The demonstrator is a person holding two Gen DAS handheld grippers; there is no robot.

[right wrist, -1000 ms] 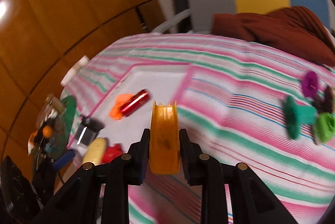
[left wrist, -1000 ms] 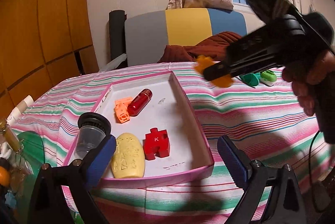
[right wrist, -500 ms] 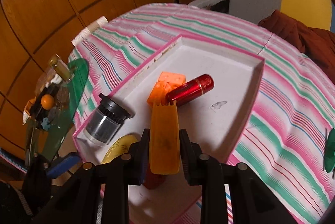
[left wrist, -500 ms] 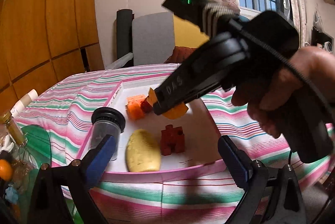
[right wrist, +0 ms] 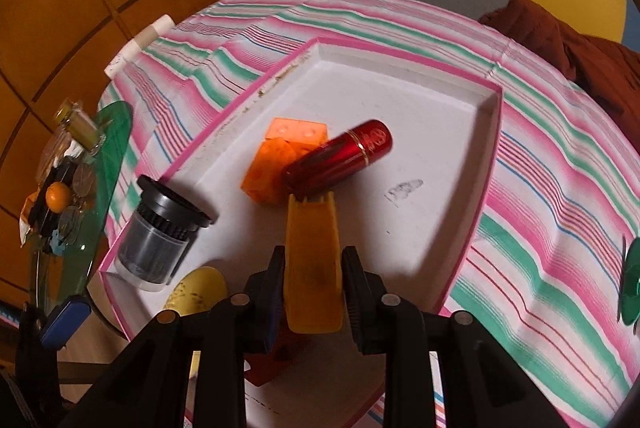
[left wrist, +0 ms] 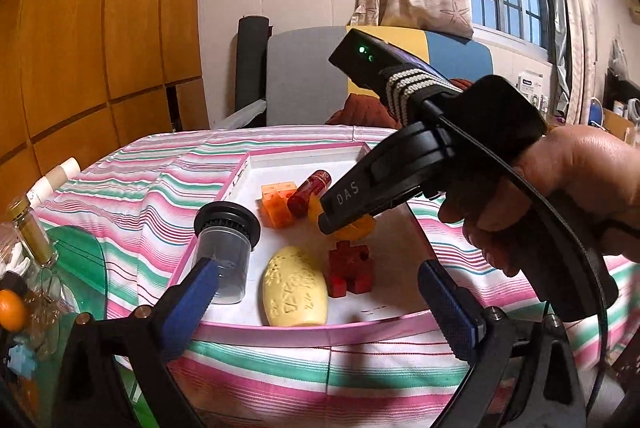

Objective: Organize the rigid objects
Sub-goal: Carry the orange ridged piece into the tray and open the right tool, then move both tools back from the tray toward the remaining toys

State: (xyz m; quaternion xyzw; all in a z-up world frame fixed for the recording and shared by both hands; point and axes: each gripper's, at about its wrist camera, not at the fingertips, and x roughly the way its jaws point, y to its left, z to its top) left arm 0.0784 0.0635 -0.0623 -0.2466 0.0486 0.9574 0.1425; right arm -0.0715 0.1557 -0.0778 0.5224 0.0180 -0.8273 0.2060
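Note:
My right gripper [right wrist: 314, 256] is shut on a yellow-orange plastic piece [right wrist: 314, 268], held low over the white tray [right wrist: 492, 132] with a pink rim. The piece's front end nearly meets a red tube [right wrist: 340, 156] that leans against an orange block [right wrist: 276, 164]. In the left wrist view the right gripper [left wrist: 332, 224] reaches in from the right above a red puzzle piece [left wrist: 350, 268]. A yellow oval soap [left wrist: 294, 288] and a black-capped jar [left wrist: 226, 244] also sit in the tray. My left gripper [left wrist: 316, 270] hangs open at the tray's near rim [left wrist: 304, 328] with nothing in it.
A striped cloth [right wrist: 540, 228] covers the table. A green glass plate [left wrist: 80, 268] with a small bottle and an orange fruit stands to the left. A green toy [right wrist: 632, 280] lies on the cloth to the right. A chair [left wrist: 304, 80] with brown fabric stands behind.
The right gripper has carried the yellow-orange piece from over the cloth to over the tray and lower, close to the red tube. The left gripper has shifted slightly.

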